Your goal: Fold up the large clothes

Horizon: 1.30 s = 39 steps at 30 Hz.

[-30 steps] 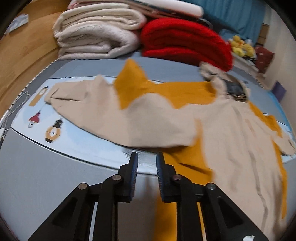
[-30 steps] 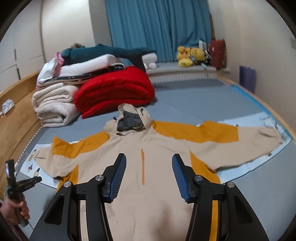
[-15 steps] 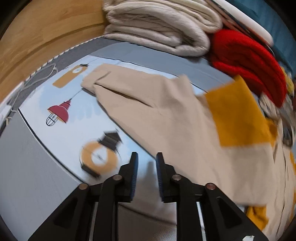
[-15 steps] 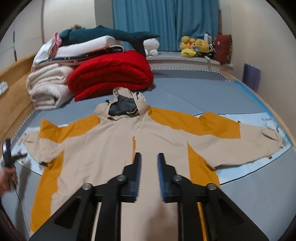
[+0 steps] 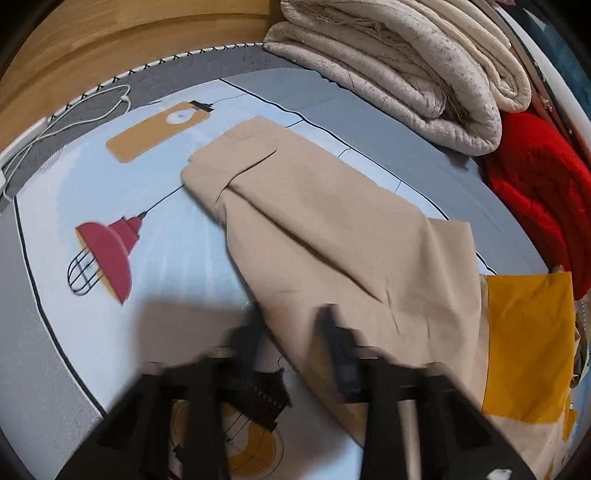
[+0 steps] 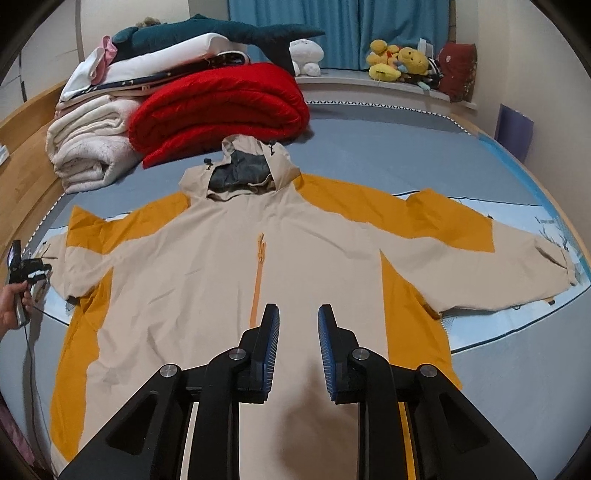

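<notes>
Left gripper (image 5: 291, 332) jaws blurred, seem pinching edge of beige sleeve (image 5: 332, 229). Right gripper (image 6: 297, 347) jaws opening, nothing between. Jacket (image 6: 207, 280) flat on bed (image 6: 388, 155), mid frame. Sleeve runs toward upper left; left hand nearer for fold.

The jacket (image 6: 207, 280) is looking like smooth matt woven cloth, beige with mustard panels. The right tool (image 6: 297, 339) is showing matt black plastic arms, ribbed blue pads (image 6: 327, 343) and shiny metal rivets. The cream quilt (image 5: 424, 74) is looking nubbly, the red blanket (image 6: 218, 107) fluffy, the headboard (image 5: 110, 33) smooth satiny wood.
</notes>
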Motion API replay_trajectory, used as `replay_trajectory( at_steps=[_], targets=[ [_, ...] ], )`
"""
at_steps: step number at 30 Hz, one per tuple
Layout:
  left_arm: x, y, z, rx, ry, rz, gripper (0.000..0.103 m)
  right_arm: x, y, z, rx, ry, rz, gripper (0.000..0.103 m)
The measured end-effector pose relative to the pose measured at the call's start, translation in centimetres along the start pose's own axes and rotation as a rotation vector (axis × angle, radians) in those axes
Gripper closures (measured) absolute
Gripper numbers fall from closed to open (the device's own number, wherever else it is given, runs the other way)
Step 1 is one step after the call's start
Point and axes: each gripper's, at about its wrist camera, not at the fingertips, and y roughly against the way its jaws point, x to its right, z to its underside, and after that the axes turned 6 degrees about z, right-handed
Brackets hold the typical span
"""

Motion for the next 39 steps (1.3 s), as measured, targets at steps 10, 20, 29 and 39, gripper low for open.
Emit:
replay_trajectory(
  at_steps=[10,20,29,39],
  targets=[
    [7.9,10.3,-0.6,0.199,-0.172,-0.073,0.103,-1.0,1.1,-0.9,0.05,0.026,-0.021,0.083],
    [29.5,19.6,9.5,0.293,-0.561,0.22,0.103,0.3,1.8,-0.6,0.001,0.007,-0.024,0.09],
    [43.5,16.5,26.9,-0.063,-0.674,0.524,0.102,2.4,1.9,1.0,-0.073,-0.016,-0.072,0.086],
    [37.4,21.5,28.7,-0.163,-0.476,0.403,0.078,4.1,3.5,0.2,-0.07,-0.105,-0.136,0.086]
  ],
)
